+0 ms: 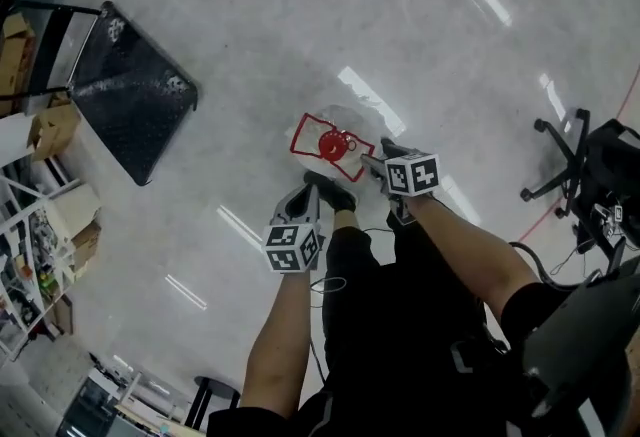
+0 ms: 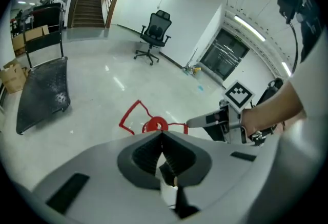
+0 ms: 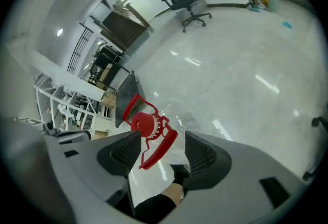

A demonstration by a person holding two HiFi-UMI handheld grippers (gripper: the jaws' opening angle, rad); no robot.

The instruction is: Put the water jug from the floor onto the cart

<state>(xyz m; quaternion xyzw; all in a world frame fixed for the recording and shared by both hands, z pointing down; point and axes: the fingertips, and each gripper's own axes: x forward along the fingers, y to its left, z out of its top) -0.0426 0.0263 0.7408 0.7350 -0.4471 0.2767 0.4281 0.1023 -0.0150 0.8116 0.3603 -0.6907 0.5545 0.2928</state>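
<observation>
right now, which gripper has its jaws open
The right gripper: its jaws stand apart with the jug's red handle between them, not gripped. The left gripper has its jaws together, empty.

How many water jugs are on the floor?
1. The clear water jug with a red cap and handle stands on the floor just in front of the person, right of the black cart in the head view. More could be hidden outside the pictures.

My left gripper [image 2: 162, 135] has its jaws together, nothing between, pointing at the water jug [image 2: 154, 125] on the floor [image 2: 102, 89]; my right gripper [image 2: 197, 121] sits just beside it
</observation>
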